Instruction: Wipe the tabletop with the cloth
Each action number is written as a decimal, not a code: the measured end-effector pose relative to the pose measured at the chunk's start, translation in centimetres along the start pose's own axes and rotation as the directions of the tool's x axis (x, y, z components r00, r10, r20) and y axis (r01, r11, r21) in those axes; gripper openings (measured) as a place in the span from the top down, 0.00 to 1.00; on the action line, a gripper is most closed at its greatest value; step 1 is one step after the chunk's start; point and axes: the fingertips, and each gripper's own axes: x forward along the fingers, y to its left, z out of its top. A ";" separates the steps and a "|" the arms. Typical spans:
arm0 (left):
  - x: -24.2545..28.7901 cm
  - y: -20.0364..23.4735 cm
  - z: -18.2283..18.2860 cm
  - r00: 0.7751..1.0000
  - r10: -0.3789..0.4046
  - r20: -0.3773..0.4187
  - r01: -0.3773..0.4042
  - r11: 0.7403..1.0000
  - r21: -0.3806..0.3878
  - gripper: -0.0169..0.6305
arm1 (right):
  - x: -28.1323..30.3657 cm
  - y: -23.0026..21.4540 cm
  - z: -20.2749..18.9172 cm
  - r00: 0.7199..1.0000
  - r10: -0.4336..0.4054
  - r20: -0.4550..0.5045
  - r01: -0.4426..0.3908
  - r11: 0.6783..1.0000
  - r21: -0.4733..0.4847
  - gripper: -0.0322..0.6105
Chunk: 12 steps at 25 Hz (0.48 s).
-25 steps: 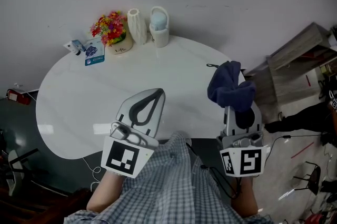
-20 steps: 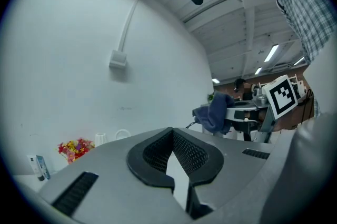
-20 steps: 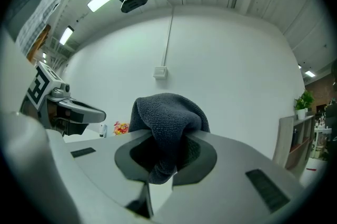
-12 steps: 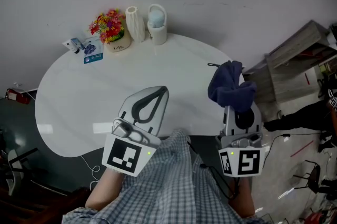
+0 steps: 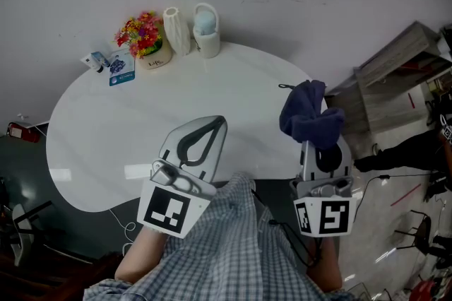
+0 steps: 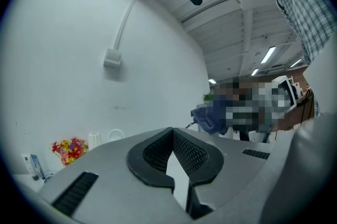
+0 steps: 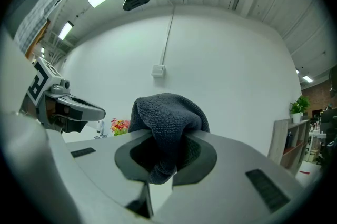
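A dark blue cloth (image 5: pixel 309 115) bunches up from my right gripper (image 5: pixel 316 140), which is shut on it near the table's right edge. In the right gripper view the cloth (image 7: pixel 167 123) spills over and between the jaws of the right gripper (image 7: pixel 167 140). My left gripper (image 5: pixel 216 121) hovers over the front of the white oval tabletop (image 5: pixel 113 130), jaws shut with nothing between them. In the left gripper view the jaw tips of the left gripper (image 6: pixel 171 131) meet, and the cloth (image 6: pixel 206 116) shows far off to the right.
At the table's back edge stand a flower pot (image 5: pixel 144 39), a ribbed white vase (image 5: pixel 174 30) and a white basket-shaped holder (image 5: pixel 205 30). Small packets (image 5: pixel 113 66) lie left of the flowers. A wooden shelf unit (image 5: pixel 395 80) stands right of the table.
Both grippers keep their places and states. The view has shifted slightly, so the table items sit a little further left and up.
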 end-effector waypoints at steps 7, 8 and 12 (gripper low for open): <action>0.0 0.0 -0.3 1.000 0.002 -0.003 -0.003 1.000 -0.012 0.97 | 0.2 0.1 -0.5 1.000 0.005 -0.020 -0.005 1.000 -0.006 0.89; 0.0 0.1 -0.3 1.000 0.003 -0.003 -0.003 1.000 -0.014 0.97 | 0.2 0.1 -0.5 1.000 0.007 -0.022 -0.007 1.000 -0.007 0.89; 0.1 0.1 -0.4 1.000 0.004 -0.004 -0.004 1.000 -0.014 0.97 | 0.3 0.3 -0.6 1.000 0.015 -0.026 -0.015 1.000 -0.011 0.89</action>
